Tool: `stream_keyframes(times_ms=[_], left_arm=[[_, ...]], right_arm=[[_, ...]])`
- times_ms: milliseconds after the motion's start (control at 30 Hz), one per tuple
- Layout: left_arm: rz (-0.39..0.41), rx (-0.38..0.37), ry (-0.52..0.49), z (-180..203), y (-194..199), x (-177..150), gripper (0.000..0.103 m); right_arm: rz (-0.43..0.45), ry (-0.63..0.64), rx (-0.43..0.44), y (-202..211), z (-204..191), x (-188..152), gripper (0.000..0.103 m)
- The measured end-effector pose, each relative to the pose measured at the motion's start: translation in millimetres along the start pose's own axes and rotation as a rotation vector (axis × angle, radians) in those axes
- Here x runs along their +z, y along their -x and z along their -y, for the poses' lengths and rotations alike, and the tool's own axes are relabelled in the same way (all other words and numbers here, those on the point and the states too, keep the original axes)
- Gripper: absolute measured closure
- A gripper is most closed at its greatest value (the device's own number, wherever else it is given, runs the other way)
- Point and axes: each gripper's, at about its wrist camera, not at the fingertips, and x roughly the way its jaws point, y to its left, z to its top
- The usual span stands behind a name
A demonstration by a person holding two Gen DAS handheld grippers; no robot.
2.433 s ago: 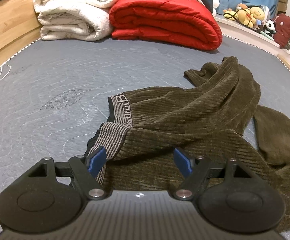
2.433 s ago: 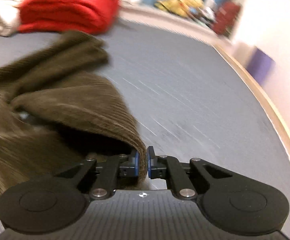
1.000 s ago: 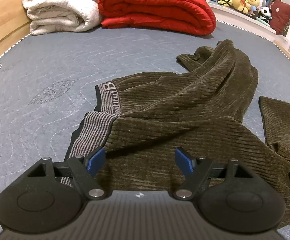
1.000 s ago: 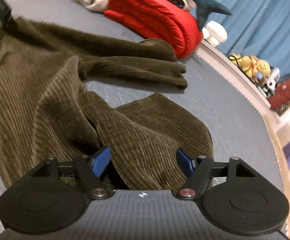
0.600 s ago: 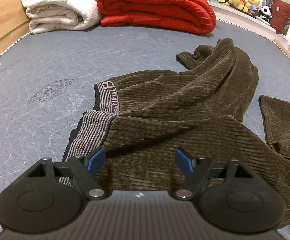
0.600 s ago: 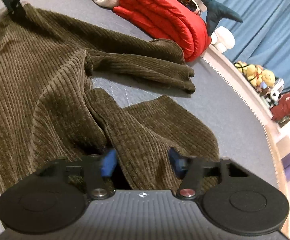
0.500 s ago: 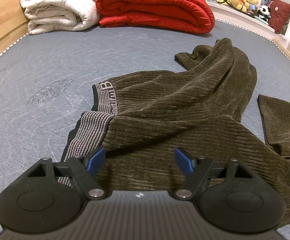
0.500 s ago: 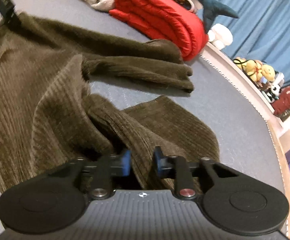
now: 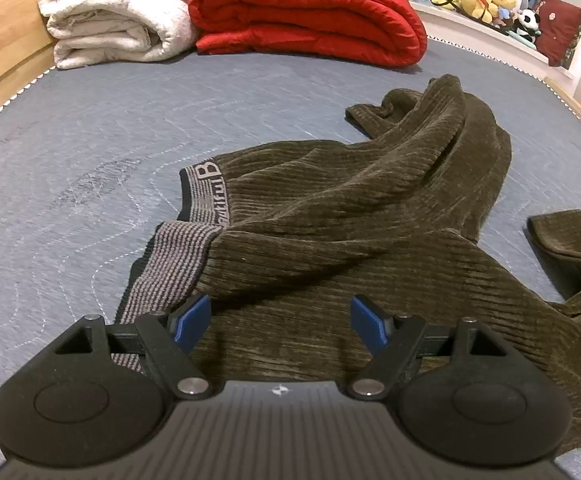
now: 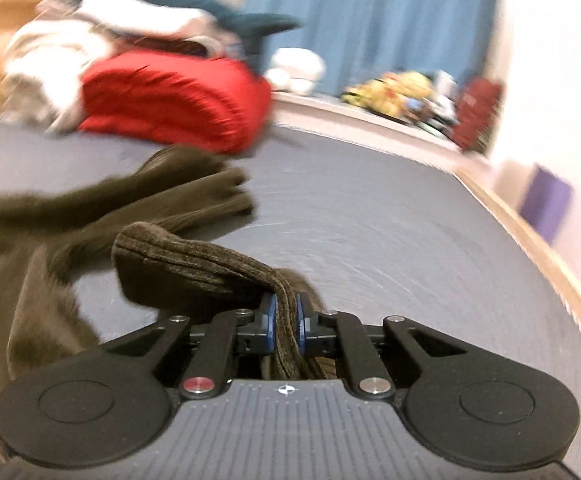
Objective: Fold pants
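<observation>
The olive corduroy pants [image 9: 362, 240] lie rumpled on the grey quilted bed [image 9: 90, 152], striped waistband [image 9: 170, 260] towards the left tongs [image 9: 280, 320]. Those tongs hover tilted down over the waist, jaws wide apart and gripping nothing. The right tongs [image 10: 285, 322], angled gently down, have just been closing and now pinch a fold of one pant leg [image 10: 194, 256], lifted off the bed.

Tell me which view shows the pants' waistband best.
The left wrist view: the striped waistband lies sharp and unobstructed just beyond the open left gripper. The right wrist view is blurred and shows only leg fabric pinched in the right gripper, no waistband.
</observation>
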Motion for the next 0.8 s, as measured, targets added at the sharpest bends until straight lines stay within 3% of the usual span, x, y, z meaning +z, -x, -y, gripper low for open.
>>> stream_keyframes(times_ms=[100,167,300,367,467,533,667,800], left_arm=[[0.002,-0.012,0.002,2.3,2.5,0.3,0.021],[0.008,-0.016,-0.004,4.7,3.8,0.1,0.021],[-0.004,-0.017,-0.019,11.2,0.5,-3.2,0.021],[-0.013,-0.02,-0.021,14.0,-1.7,-4.4,0.021],[-0.015,-0.023,-0.025,18.1,-3.0,-4.0,0.021],[-0.013,-0.025,-0.03,21.0,-3.1,-3.8,0.021],[-0.015,-0.021,-0.036,25.4,-4.4,-4.6,0.021],[-0.019,-0.013,-0.037,26.0,-5.8,-5.8,0.021]], right_arm=[[0.0,-0.142,-0.049,5.2,31.8,-2.0,0.094],[0.011,-0.271,-0.129,12.3,61.6,-5.6,0.094],[0.017,-0.622,-0.391,34.0,134.5,-30.8,0.094],[-0.016,-0.788,-0.522,44.7,169.7,-56.0,0.102],[-0.046,-0.951,-0.717,61.2,212.2,-92.1,0.103],[-0.11,-1.034,-0.703,59.7,236.5,-112.9,0.1],[-0.196,-1.202,-0.489,40.4,264.4,-151.2,0.093],[-0.174,-1.161,-0.351,16.7,271.0,-160.4,0.065]])
